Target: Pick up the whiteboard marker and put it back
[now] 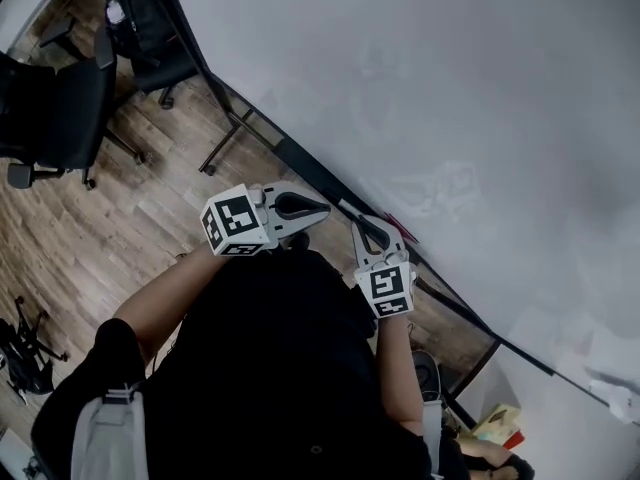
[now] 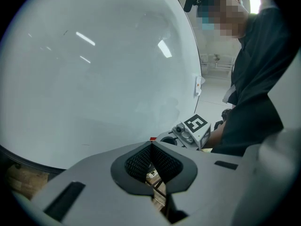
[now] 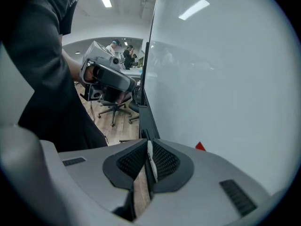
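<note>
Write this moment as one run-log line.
left gripper: shut, empty | right gripper: shut on whiteboard marker | location: beside whiteboard

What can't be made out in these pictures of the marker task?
- whiteboard marker: in the right gripper view, only a white sliver shows between the shut jaws. The pads hide its cap and colour.
- tray: in the head view, the right gripper covers part of it, so any resting spot there is unseen.
- red mark on the whiteboard: in the right gripper view, it is partly hidden by the gripper body and too small to identify.
</note>
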`<state>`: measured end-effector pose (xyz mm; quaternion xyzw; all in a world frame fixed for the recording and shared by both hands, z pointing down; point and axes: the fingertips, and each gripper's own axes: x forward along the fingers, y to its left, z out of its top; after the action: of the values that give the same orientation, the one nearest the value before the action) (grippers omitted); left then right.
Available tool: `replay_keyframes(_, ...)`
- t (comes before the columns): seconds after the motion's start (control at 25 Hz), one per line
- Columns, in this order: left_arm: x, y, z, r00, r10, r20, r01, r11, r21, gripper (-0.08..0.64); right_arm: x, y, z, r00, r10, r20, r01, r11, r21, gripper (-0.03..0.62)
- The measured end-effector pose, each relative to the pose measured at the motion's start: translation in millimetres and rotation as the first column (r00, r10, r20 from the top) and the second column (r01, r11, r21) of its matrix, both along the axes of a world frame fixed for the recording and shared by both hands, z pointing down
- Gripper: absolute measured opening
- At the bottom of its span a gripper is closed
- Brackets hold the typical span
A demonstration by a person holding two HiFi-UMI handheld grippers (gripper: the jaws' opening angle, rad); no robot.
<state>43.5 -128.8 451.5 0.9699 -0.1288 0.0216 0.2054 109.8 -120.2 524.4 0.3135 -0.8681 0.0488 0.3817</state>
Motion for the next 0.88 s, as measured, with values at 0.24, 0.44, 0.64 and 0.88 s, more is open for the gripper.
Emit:
replay_keyframes(0.24,-3.0,-1.2,0.6,1.0,0.003,-0.01,-0.004,1.0,-0.014,0.009,-2.6,0.9,8.6,0.998,-0.023,-0.053,0.022,0.999,-0.025,0.023)
replay_keyframes(0.44,-2.4,1.9,4.9,1.0,0.029,-0.008,-0.03,0.999,-0.017,0.011,-7.7,-3.6,18.3,0.997,-0.025,-0.08,0.021,0.999,-0.046,0.088)
replay_keyframes(0.64,-6.7,0.4,6.5,0.999,0.033,-0.016,-0.033,0.999,-0.023,0.009,-13.8,-6.4,24.1,0.992,-0.028,-0.124,0.022,0.999,-0.049,0.103)
replay_keyframes(0.88,-7.3,0.6,8.8,0.999,0.034,-0.016,-0.035,0.999,-0.027,0.01,-9.6,-9.4,33.6,0.968,-0.051,-0.247,0.047,0.999,-0.023,0.101)
